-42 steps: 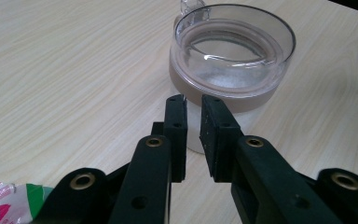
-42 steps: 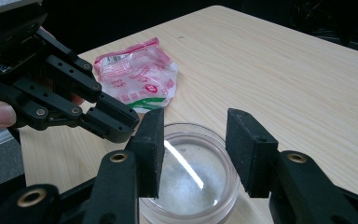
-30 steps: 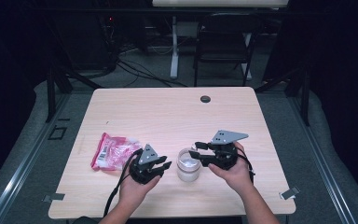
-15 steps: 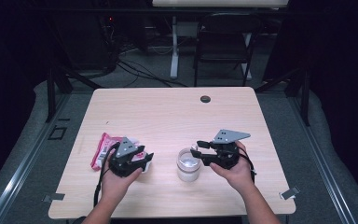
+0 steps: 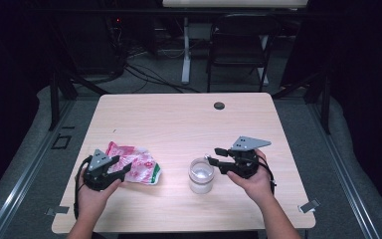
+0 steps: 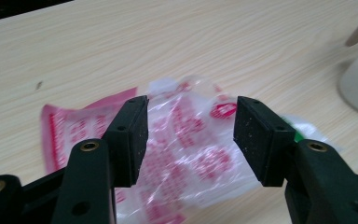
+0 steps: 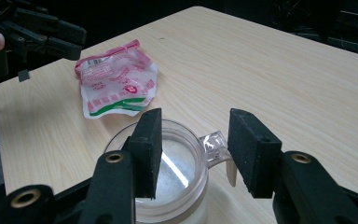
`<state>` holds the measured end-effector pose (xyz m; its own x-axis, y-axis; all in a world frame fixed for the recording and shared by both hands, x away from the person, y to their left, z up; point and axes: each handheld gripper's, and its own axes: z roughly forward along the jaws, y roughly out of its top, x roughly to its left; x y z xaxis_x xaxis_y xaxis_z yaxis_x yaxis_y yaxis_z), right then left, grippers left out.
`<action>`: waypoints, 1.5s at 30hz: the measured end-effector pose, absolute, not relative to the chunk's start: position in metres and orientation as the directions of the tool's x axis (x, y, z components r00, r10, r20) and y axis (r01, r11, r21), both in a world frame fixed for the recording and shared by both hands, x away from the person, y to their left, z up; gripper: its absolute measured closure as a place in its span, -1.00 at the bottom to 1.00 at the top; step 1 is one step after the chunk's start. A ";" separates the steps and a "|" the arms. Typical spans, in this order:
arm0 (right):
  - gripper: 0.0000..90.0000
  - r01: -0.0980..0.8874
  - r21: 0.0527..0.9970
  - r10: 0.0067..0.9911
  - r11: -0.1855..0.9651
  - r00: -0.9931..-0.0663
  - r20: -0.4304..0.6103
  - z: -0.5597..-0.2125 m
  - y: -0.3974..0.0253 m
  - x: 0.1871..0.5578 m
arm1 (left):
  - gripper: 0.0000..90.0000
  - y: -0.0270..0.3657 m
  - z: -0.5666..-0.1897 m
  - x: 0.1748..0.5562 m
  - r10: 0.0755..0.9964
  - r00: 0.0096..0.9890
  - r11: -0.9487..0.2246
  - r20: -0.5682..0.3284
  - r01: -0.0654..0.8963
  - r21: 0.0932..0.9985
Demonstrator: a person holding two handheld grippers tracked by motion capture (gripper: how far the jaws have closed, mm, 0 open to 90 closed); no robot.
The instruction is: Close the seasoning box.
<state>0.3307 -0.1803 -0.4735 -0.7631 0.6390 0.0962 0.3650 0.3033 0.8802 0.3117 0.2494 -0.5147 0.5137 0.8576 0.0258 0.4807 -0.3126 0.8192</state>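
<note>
Two hand-held grippers, both gaping and empty: left hand-held gripper (image 5: 119, 168) over one plastic bag (image 5: 138, 168), right hand-held gripper (image 5: 213, 157) astride one cup's (image 5: 201, 175) handle.

Setting: a laboratory recording bay. Beyond the grippers, the pale wood-grain rectangular worktop (image 5: 179, 124) stands on grey carpet between black metal frame rails (image 5: 15, 174). Behind it are loose black floor cables (image 5: 149, 79), a black folding chair (image 5: 238, 45) and dark curtained walls.
</note>
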 end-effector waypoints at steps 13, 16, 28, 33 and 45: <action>0.22 0.389 0.870 0.652 0.302 -0.750 0.109 -0.481 -0.182 0.335 | -0.01 0.272 -0.540 0.312 0.889 0.459 -0.260 -0.017 0.534 0.805; 0.22 0.405 0.863 0.664 0.302 -0.739 0.115 -0.485 -0.185 0.338 | -0.01 0.273 -0.543 0.313 0.893 0.451 -0.257 -0.018 0.541 0.800; 0.23 0.485 0.842 0.764 0.234 -0.627 0.149 -0.501 -0.205 0.350 | 0.00 0.269 -0.554 0.317 0.887 0.462 -0.284 -0.019 0.576 0.766; 0.23 0.505 0.836 0.803 0.216 -0.579 0.143 -0.513 -0.212 0.354 | 0.00 0.266 -0.553 0.317 0.875 0.484 -0.307 -0.005 0.564 0.767; 0.12 0.560 0.804 0.852 0.199 -0.505 0.141 -0.539 -0.219 0.362 | 0.01 0.263 -0.553 0.317 0.870 0.493 -0.323 0.005 0.562 0.761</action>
<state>0.3616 -0.2186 -0.5386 -0.5046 0.8518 0.1407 0.5599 0.1988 0.8044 0.3174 0.2630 -0.5530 0.4933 0.8699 0.0046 0.5625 -0.3230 0.7611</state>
